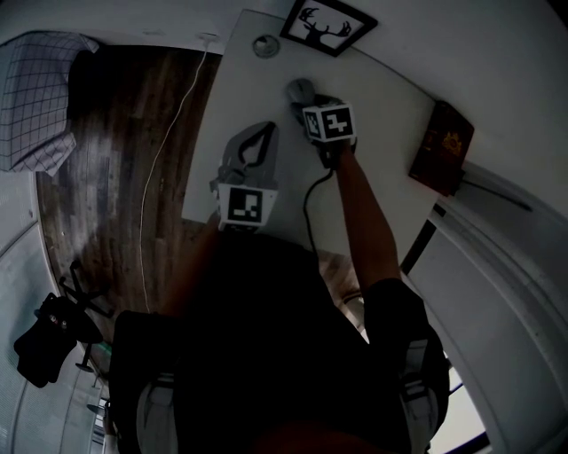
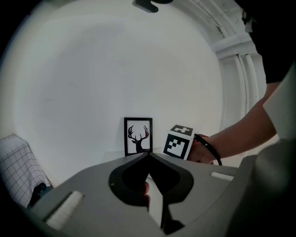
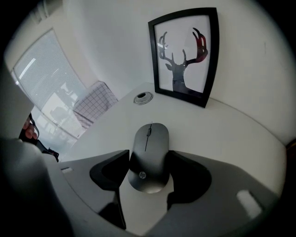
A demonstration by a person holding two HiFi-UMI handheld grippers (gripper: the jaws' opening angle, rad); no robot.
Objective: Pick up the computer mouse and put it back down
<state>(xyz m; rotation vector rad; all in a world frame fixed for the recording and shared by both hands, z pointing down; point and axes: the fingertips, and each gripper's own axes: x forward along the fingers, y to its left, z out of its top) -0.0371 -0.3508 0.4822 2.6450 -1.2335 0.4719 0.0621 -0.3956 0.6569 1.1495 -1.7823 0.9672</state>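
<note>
A dark grey computer mouse (image 3: 149, 155) lies lengthwise between the jaws of my right gripper (image 3: 149, 158), which press on both its sides. In the head view the mouse (image 1: 299, 90) pokes out beyond the right gripper (image 1: 306, 99) near the far end of the white table (image 1: 222, 124). Whether the mouse rests on the table or hangs just above it is unclear. My left gripper (image 1: 265, 127) hovers to the left and nearer me, its jaw tips meeting with nothing in them. In its own view the left gripper (image 2: 149, 153) points at the wall.
A framed deer picture (image 1: 328, 27) leans at the table's far edge, also seen as the deer picture (image 3: 185, 55). A small round object (image 1: 265, 45) sits beside it. A red-brown book (image 1: 441, 146) lies at the right. Left of the table are wooden floor, a white cable (image 1: 169, 133) and checked cloth (image 1: 35, 97).
</note>
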